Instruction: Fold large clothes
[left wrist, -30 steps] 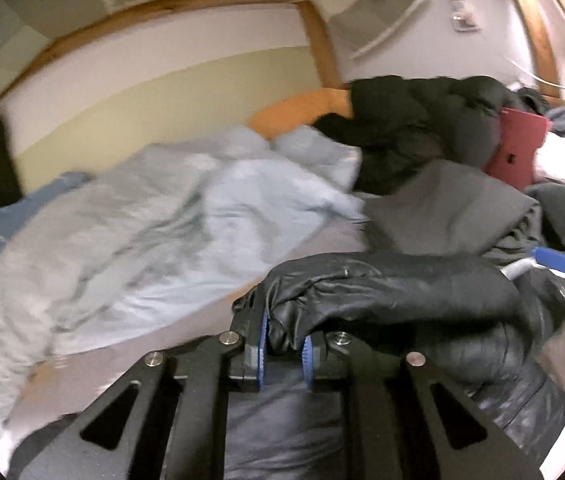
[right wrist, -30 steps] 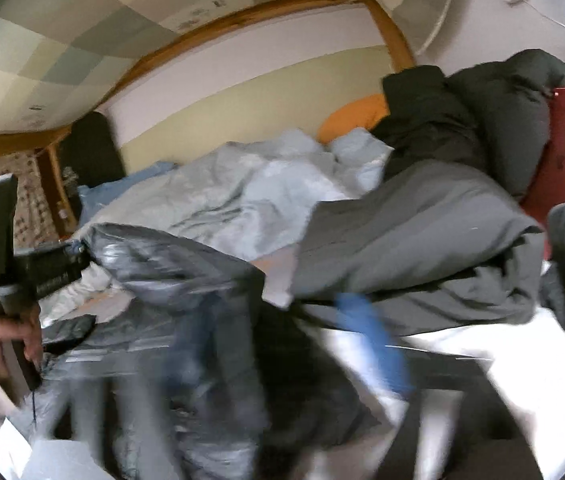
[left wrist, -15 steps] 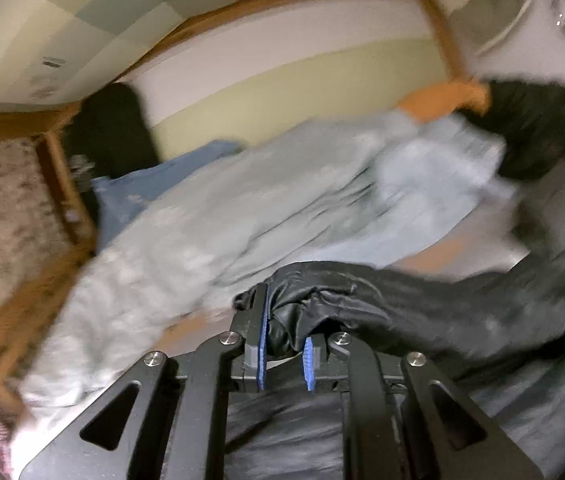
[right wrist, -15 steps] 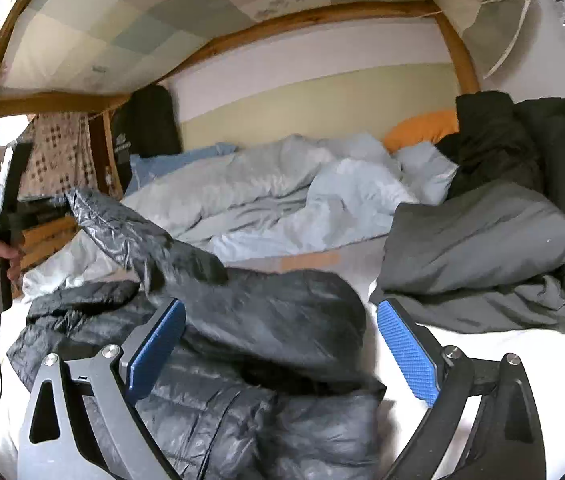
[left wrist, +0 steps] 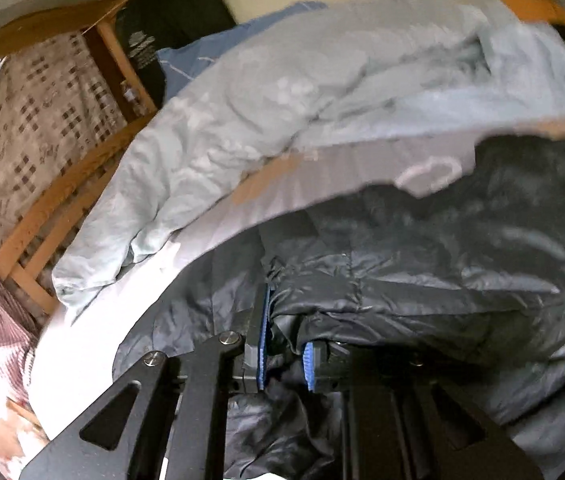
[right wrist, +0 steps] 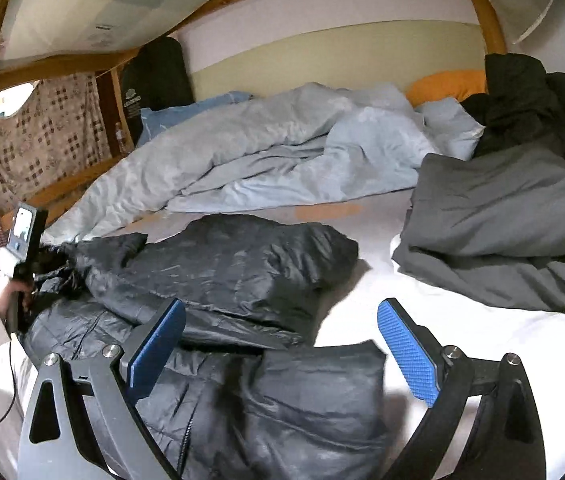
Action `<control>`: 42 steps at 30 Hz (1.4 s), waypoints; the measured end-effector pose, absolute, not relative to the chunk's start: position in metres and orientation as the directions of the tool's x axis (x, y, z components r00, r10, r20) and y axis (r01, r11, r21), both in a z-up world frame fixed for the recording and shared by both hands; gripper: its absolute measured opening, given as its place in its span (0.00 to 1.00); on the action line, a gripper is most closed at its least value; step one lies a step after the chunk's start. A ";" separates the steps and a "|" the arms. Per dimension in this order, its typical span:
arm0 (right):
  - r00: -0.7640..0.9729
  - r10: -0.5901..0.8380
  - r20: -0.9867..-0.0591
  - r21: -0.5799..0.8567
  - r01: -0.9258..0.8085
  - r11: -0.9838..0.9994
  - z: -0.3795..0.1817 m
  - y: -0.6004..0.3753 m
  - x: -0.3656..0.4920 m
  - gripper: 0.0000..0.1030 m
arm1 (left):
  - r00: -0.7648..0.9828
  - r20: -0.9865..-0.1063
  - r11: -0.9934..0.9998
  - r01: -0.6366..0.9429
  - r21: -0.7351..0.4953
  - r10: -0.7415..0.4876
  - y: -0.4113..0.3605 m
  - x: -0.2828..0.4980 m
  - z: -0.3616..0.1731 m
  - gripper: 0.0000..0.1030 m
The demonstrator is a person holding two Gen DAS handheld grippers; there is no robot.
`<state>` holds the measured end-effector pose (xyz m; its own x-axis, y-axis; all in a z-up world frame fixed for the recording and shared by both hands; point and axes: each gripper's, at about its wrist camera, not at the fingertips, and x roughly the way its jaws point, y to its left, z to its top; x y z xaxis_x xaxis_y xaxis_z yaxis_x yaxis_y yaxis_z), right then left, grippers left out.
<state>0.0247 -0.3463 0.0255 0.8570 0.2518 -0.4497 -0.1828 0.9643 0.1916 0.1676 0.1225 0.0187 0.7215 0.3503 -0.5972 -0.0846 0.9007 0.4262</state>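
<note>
Your left claw [left wrist: 286, 344] is clamped on a bunched fold of the black puffer jacket [left wrist: 422, 280]; the blue pads [left wrist: 261, 344] stand close together with the shiny quilted fabric pinched between them. In the right wrist view that same claw shows at the far left edge of the bed, held in your left hand [right wrist: 14, 292], with the jacket's edge pulled up toward it.

Your right claw [right wrist: 282, 344] is spread wide with nothing between its blue pads [right wrist: 406, 356]. It hangs above the near part of the jacket, and I cannot tell whether it touches the fabric.

The jacket [right wrist: 222, 280] lies on the white bed sheet [right wrist: 462, 320] at the near left. One layer is folded over the middle and forms a thick dark mound, while a flatter part with a zipper spreads toward you beneath the right claw.

Beyond the jacket, a rumpled pale blue duvet [right wrist: 282, 152] runs across the far side of the bed. To the right lies a loosely folded grey garment [right wrist: 502, 220], apart from the jacket, with bare sheet between them. Behind it, at the far right, black clothing [right wrist: 522, 96] is heaped beside an orange pillow [right wrist: 446, 84]. A wooden bed frame [right wrist: 62, 188] borders the left side, with a patterned cloth [right wrist: 46, 136] hanging behind it.
</note>
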 end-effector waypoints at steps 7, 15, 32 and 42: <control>0.833 0.254 -0.491 0.249 -0.145 0.958 0.050 -0.369 0.023 0.74 | 0.765 -0.621 0.933 0.076 0.353 0.172 0.091 0.144 0.030 0.49; 0.710 0.119 -0.694 0.116 -0.053 0.992 -0.012 -0.362 0.026 0.21 | 0.837 -0.543 0.935 0.143 0.325 0.061 0.018 0.132 0.096 0.77; 0.706 0.272 -0.654 0.242 -0.145 0.959 0.026 -0.364 0.039 0.73 | 0.788 -0.598 0.960 0.031 0.277 0.147 0.078 0.134 0.058 0.77; 0.530 0.057 -0.846 -0.006 -0.116 0.993 -0.016 -0.330 0.103 0.58 | 0.795 -0.583 0.923 0.080 0.377 0.169 0.055 0.113 0.020 0.83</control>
<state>0.1030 -0.3303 -0.0157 0.5303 0.0572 -0.8459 -0.1161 0.9932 -0.0057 0.1128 0.0554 0.0195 0.7948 0.1691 -0.5828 0.0800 0.9228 0.3768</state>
